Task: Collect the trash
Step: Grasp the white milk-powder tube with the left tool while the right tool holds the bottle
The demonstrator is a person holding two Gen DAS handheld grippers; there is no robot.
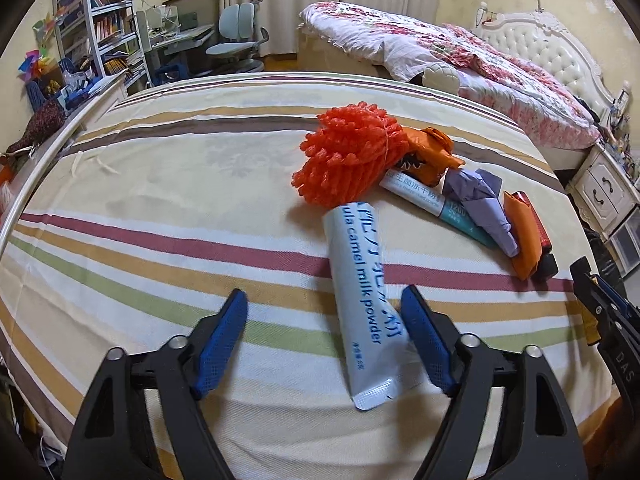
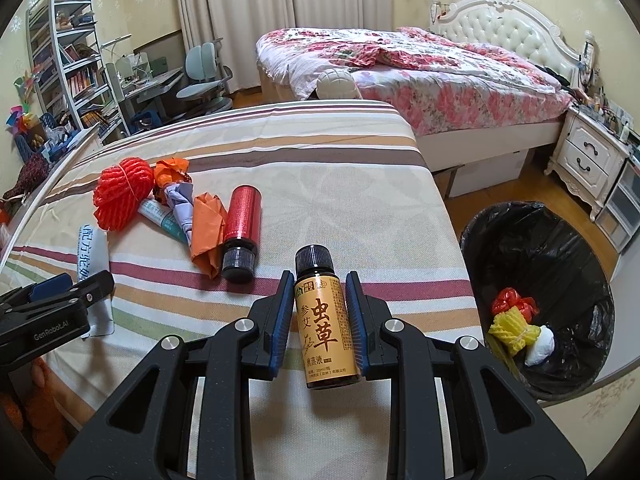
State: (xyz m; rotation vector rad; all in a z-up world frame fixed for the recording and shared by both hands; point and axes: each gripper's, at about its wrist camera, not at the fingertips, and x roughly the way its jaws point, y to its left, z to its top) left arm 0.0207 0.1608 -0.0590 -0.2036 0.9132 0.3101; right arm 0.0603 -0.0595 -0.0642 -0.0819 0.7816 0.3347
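My left gripper (image 1: 324,296) stands open over a white-blue milk powder sachet (image 1: 360,300) that lies on the striped tablecloth (image 1: 160,200). The sachet lies between the jaws, close to the right pad, with a wide gap to the left pad. My right gripper (image 2: 320,276) is shut on a small brown bottle (image 2: 326,332) with an orange label and black cap, held above the table's right edge. Beyond the sachet lie an orange foam net (image 1: 348,156), a teal-white sachet (image 1: 424,200), crumpled purple paper (image 1: 480,208), orange paper (image 2: 206,232) and a red bottle (image 2: 242,216).
A bin (image 2: 560,240) lined with a black bag stands on the floor right of the table, holding red, yellow and white scraps. A bed (image 2: 420,72), a nightstand (image 2: 588,160), a desk chair (image 2: 204,76) and bookshelves (image 2: 68,60) fill the room behind.
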